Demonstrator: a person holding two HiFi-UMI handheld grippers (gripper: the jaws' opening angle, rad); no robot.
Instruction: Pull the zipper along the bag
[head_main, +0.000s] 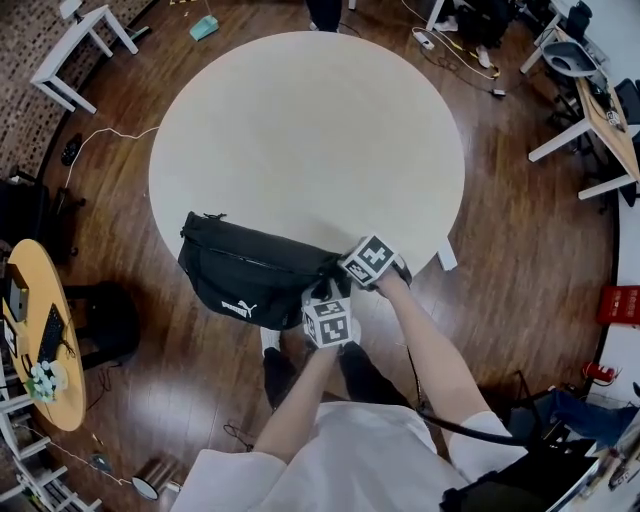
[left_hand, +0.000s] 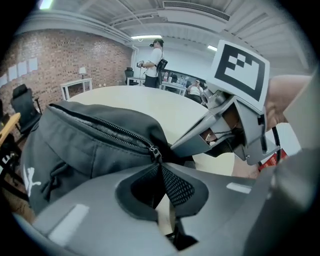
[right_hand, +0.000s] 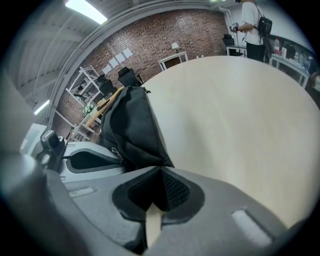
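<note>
A black bag (head_main: 250, 270) with a white logo lies at the near left edge of the round table (head_main: 310, 130). Its zipper (left_hand: 105, 127) runs along the top to a slider (left_hand: 155, 151) at the bag's right end. My left gripper (left_hand: 159, 164) is shut on the zipper pull just below the slider. My right gripper (right_hand: 160, 170) is shut on the fabric corner of the bag's (right_hand: 132, 125) right end. In the head view both grippers, left (head_main: 320, 293) and right (head_main: 342, 272), meet at that end, close together.
The bag overhangs the table's near rim (head_main: 262, 335). A person (left_hand: 157, 55) stands beyond the table's far side. An oval wooden desk (head_main: 40, 330) stands at the left, white tables (head_main: 85, 40) and chairs round the room's edges. Cables lie on the wooden floor.
</note>
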